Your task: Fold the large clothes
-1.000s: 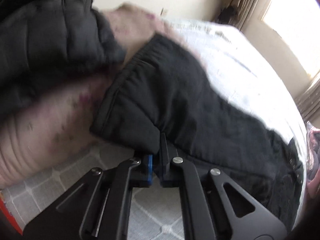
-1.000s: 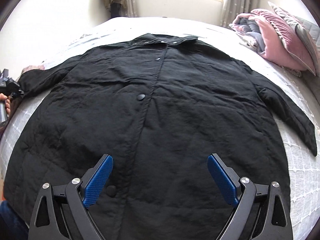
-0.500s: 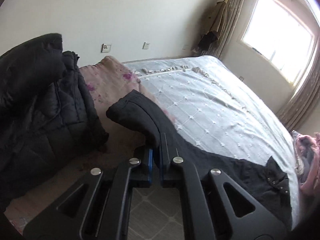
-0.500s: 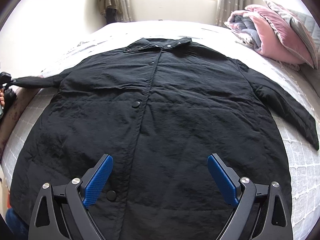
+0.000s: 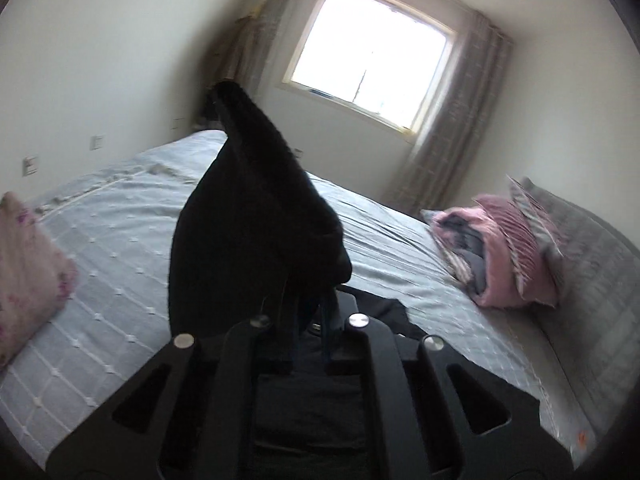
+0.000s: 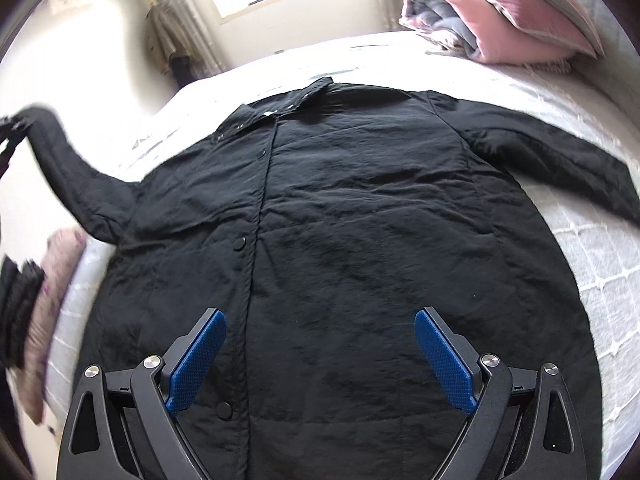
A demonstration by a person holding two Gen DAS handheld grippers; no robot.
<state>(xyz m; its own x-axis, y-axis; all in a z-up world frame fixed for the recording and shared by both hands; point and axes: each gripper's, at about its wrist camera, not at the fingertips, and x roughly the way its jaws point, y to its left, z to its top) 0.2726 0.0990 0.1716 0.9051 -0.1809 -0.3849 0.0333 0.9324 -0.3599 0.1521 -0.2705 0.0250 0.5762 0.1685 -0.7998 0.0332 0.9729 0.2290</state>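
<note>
A large black coat [image 6: 360, 216] lies front up, spread flat on the bed, collar toward the window. My left gripper [image 5: 306, 312] is shut on the coat's left sleeve [image 5: 256, 216] and holds it lifted off the bed; the sleeve end flops over the fingers. In the right wrist view that sleeve [image 6: 68, 168] rises up to the left gripper [image 6: 10, 136] at the frame's left edge. My right gripper [image 6: 320, 356] is open and empty, hovering over the coat's lower front. The other sleeve [image 6: 560, 160] lies flat at the right.
The bed [image 5: 100, 264] has a pale quilted cover. A pink and grey folded quilt and pillows [image 5: 508, 248] sit at the head end, also in the right wrist view [image 6: 500, 8]. A pinkish bedding edge with dark clothes [image 6: 36, 312] lies at the left side. A window [image 5: 372, 72] is behind.
My left gripper has raised the sleeve off the bed and swung it up and toward the coat. The right gripper has stayed open over the coat's lower front.
</note>
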